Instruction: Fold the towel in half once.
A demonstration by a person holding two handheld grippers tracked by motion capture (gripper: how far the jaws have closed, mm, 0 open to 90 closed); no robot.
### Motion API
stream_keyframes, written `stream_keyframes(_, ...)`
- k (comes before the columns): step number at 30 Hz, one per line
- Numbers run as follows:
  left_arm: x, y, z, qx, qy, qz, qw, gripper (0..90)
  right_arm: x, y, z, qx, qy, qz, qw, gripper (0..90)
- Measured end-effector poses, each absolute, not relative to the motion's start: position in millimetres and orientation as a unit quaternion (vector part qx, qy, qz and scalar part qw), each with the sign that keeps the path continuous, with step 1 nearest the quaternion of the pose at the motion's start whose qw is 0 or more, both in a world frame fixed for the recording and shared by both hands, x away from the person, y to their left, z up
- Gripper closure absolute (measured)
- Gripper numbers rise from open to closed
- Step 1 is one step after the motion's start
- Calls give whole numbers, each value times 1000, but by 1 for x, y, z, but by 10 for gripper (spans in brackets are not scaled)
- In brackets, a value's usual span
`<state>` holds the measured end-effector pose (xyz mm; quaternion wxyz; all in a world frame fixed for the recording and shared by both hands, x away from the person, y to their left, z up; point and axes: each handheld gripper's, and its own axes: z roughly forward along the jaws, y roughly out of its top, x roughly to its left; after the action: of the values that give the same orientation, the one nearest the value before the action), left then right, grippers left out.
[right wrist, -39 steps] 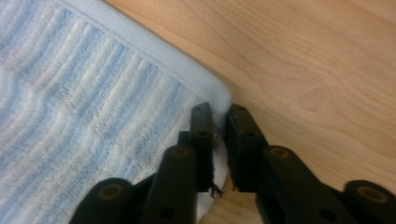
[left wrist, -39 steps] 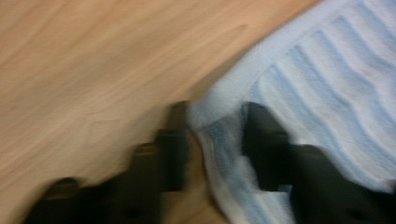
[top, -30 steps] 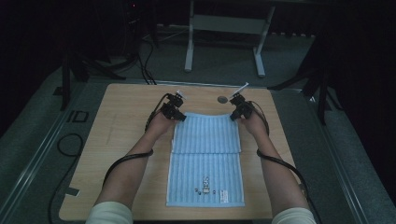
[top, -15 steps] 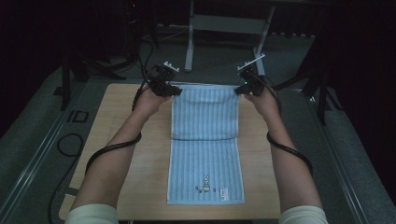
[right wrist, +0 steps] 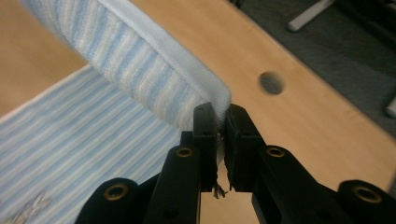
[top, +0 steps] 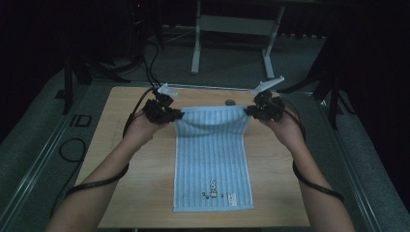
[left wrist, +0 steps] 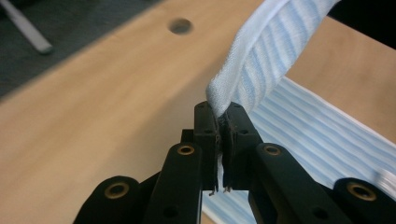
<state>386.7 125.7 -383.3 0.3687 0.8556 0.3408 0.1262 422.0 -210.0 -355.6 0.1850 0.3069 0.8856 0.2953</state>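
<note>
1. The left gripper is closed on the far left corner of the towel; in the left gripper view the light blue cloth is pinched tightly between the two black jaws and goes up and to the right from them.
2. The right gripper is also closed on the towel – it pinches the far right corner, and in the right gripper view the folded striped edge comes out of the jaws toward the upper left.
3. Between the two grippers the far edge of the towel hangs in a soft curve, lifted above the wooden table.
4. From the grippers toward the person, the rest of the towel lies flat on the table, and its near end carries a small printed figure and a white label.
5. A dark round hole in the table sits just beyond the lifted edge, nearer to the right gripper than to the left one.
6. The person's forearms reach from the near side – one on each side of the towel.
</note>
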Motion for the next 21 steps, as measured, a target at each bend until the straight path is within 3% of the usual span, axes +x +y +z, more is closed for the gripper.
stream_keyframes(4, 357, 122, -406, 869, 322, 119, 356, 845, 396, -222, -382, 304, 890, 300, 161, 835)
stream_keyframes(11, 317, 117, -456, 883, 309, 61, 347, 844, 355, -236, -438, 316, 896, 294, 108, 831)
stream_keyframes(21, 302, 114, -513, 892, 324, 13, 313, 842, 330, -238, -504, 332, 902, 270, 50, 831)
